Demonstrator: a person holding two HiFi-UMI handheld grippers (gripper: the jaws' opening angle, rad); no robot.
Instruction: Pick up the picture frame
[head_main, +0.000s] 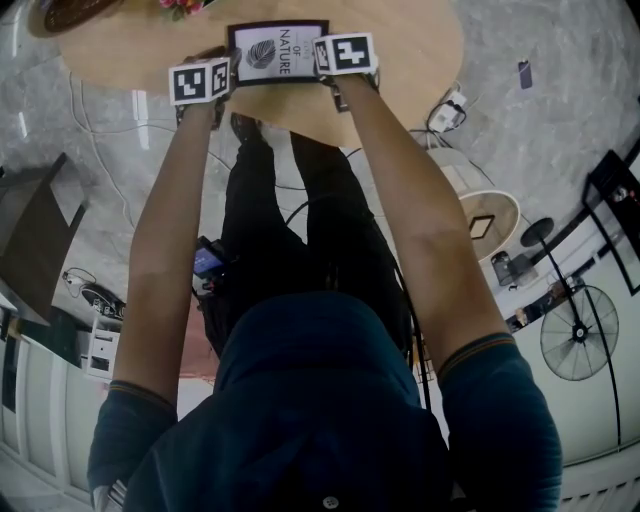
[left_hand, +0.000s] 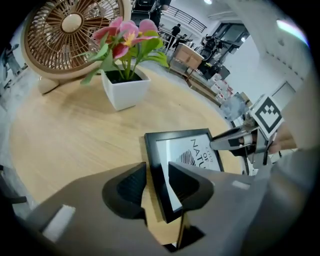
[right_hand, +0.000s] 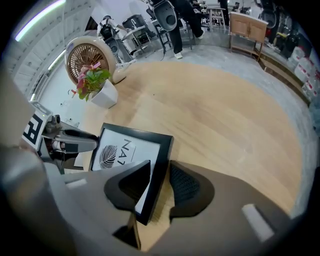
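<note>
Pinching the picture frame at the table's near edge, the left gripper and right gripper clamp opposite side borders. It seemingly rests there; both should rise together, level.

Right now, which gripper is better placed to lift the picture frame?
Right, marginally: the right gripper grips the picture frame further along its edge; the left gripper grips the opposite edge nearer the corner. Both look usable.

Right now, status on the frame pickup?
Left gripper shut on frame, left edge; right gripper shut on right edge. Frame low at table; lifted or not, cannot tell. Plant and fan behind, apart; nothing in the way.
</note>
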